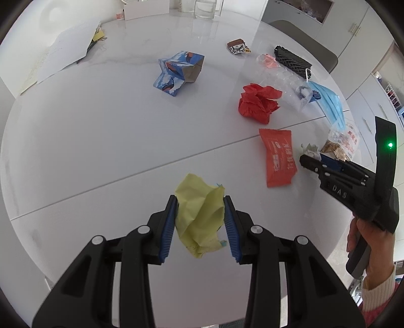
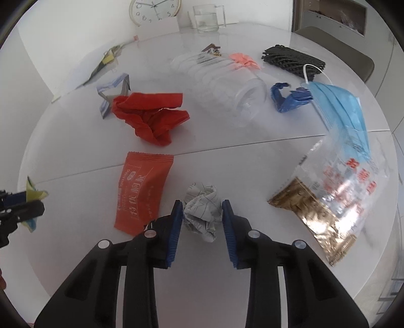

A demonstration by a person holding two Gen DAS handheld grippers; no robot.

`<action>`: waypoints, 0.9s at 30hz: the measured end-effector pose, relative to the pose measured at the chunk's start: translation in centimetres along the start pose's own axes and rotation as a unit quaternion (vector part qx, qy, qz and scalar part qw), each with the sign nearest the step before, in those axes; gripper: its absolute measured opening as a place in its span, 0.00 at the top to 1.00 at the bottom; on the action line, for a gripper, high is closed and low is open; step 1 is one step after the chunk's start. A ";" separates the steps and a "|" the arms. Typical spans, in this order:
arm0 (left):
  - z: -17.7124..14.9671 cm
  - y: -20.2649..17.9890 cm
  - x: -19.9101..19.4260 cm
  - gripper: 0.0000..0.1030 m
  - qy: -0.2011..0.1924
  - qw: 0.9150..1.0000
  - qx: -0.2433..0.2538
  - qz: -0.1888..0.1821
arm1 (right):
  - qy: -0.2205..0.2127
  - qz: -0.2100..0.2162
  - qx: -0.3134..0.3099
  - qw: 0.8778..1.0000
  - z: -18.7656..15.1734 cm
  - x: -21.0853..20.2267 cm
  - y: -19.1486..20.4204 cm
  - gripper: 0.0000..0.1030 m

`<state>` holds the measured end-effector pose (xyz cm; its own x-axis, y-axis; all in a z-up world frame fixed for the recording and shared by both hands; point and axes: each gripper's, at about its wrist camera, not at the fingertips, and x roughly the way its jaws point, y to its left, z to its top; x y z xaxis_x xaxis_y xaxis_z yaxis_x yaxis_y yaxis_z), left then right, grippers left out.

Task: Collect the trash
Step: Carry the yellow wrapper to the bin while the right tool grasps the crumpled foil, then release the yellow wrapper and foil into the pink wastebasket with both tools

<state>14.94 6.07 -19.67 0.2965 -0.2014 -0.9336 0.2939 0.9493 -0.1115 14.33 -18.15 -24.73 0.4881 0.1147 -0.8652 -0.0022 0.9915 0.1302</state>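
Observation:
My left gripper (image 1: 199, 199) is shut on a crumpled yellow paper (image 1: 199, 217) and holds it above the white table (image 1: 101, 138). My right gripper (image 2: 202, 204) points down at the table, its blue pads pressed on both sides of a crumpled white printed paper ball (image 2: 202, 214). In the left wrist view the right gripper (image 1: 309, 160) shows at the right, held by a hand (image 1: 363, 232). More trash lies around: a red snack wrapper (image 2: 142, 195), crumpled red paper (image 2: 151, 116), a clear bottle (image 2: 227, 88), a blue face mask (image 2: 341, 111) and a clear bag of brown bits (image 2: 328, 201).
Farther back lie a crushed blue carton (image 1: 176, 73), a brown wrapper (image 1: 238, 47), black mesh (image 2: 293, 60), a blue scrap (image 2: 287, 97) and a pink piece (image 2: 243, 59). A glass mug (image 2: 208, 19) and a clock (image 2: 154, 10) stand at the far edge. Sheets of paper (image 1: 63, 50) lie far left.

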 end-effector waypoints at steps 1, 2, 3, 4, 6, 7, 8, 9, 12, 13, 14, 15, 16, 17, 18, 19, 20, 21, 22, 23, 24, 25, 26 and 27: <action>-0.3 -0.1 -0.4 0.65 0.000 1.000 -0.001 -0.001 | -0.003 0.001 0.001 1.000 -0.1 -0.6 -0.1 0.69; -0.5 -0.2 -0.8 0.65 -0.001 1.000 -0.001 -0.004 | -0.008 0.004 0.003 1.000 -0.3 -1.4 -0.2 0.69; -0.8 -0.3 -1.4 0.65 -0.003 1.000 -0.003 -0.008 | -0.010 0.006 0.003 1.000 -0.4 -1.9 -0.2 0.69; -1.1 -0.4 -1.9 0.65 -0.004 1.000 -0.003 -0.011 | -0.014 0.009 0.002 1.000 -0.7 -2.9 -0.2 0.69; -1.8 -0.8 -3.2 0.65 -0.007 1.000 -0.005 -0.016 | -0.019 0.011 -0.003 1.000 -1.2 -4.6 -0.1 0.69; -2.1 -1.0 -3.7 0.65 -0.008 1.000 -0.004 -0.016 | -0.019 0.013 -0.009 1.000 -1.7 -5.7 0.0 0.69; -2.4 -1.3 -4.3 0.65 -0.008 1.000 -0.003 -0.016 | -0.021 0.014 -0.015 1.000 -2.2 -6.9 0.2 0.69; -3.0 -1.7 -5.1 0.65 -0.008 1.000 -0.001 -0.016 | -0.022 0.015 -0.019 0.999 -2.6 -7.7 0.4 0.69; -4.8 -2.9 -7.2 0.65 -0.012 1.000 0.008 -0.014 | -0.026 0.032 -0.029 0.999 -4.4 -11.0 1.0 0.69; -5.5 -3.4 -7.8 0.65 -0.012 1.000 0.012 -0.011 | -0.027 0.040 -0.034 0.998 -5.2 -12.3 1.3 0.69; -6.0 -3.8 -8.2 0.65 -0.012 1.000 0.014 -0.010 | -0.026 0.046 -0.041 0.998 -5.9 -13.3 1.7 0.69; -7.0 -4.4 -8.8 0.65 -0.011 1.000 0.020 -0.009 | -0.026 0.051 -0.050 0.997 -6.7 -14.3 2.1 0.69; -7.7 -4.9 -9.3 0.65 -0.011 1.000 0.023 -0.007 | -0.025 0.055 -0.058 0.997 -7.1 -15.0 2.4 0.69; -8.8 -5.5 -9.8 0.65 -0.011 1.000 0.025 -0.006 | -0.025 0.061 -0.071 0.995 -8.0 -16.0 3.0 0.69; -9.4 -5.8 -10.1 0.65 -0.011 1.000 0.026 -0.005 | -0.025 0.065 -0.078 0.995 -8.4 -16.5 3.3 0.69; -10.2 -6.2 -10.4 0.65 -0.010 1.000 0.026 -0.004 | -0.024 0.070 -0.089 0.993 -9.2 -17.3 3.8 0.69; -11.0 -6.6 -10.7 0.65 -0.010 1.000 0.024 -0.003 | -0.023 0.075 -0.096 0.992 -9.7 -17.8 4.1 0.69; -12.0 -7.0 -10.9 0.65 -0.007 1.000 0.020 -0.004 | -0.021 0.081 -0.103 0.991 -10.2 -18.1 4.4 0.69; -12.6 -7.1 -11.0 0.65 -0.005 1.000 0.016 -0.005 | -0.020 0.089 -0.110 0.990 -10.7 -18.6 4.7 0.69; -13.3 -7.3 -11.0 0.65 -0.003 1.000 0.011 -0.005 | -0.019 0.097 -0.118 0.988 -11.3 -18.9 5.1 0.69; -14.2 -7.5 -11.0 0.65 0.000 1.000 0.004 -0.005 | -0.017 0.101 -0.127 0.987 -11.8 -19.2 5.4 0.69; -14.9 -7.7 -10.9 0.65 0.003 1.000 0.000 -0.005 | -0.015 0.102 -0.137 0.985 -12.4 -19.4 5.8 0.69; -15.5 -7.9 -10.8 0.65 0.007 1.000 -0.002 -0.004 | -0.013 0.103 -0.145 0.984 -12.8 -19.6 6.0 0.68; -16.3 -8.0 -10.5 0.65 0.013 1.000 -0.005 -0.002 | -0.012 0.107 -0.150 0.983 -13.4 -19.8 6.1 0.68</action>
<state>-5.37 4.52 -14.52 0.2714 -0.1986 -0.9418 0.2851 0.9511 -0.1184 -7.03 -13.53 -13.31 0.4690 0.3243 -0.8215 -0.3622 0.9190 0.1560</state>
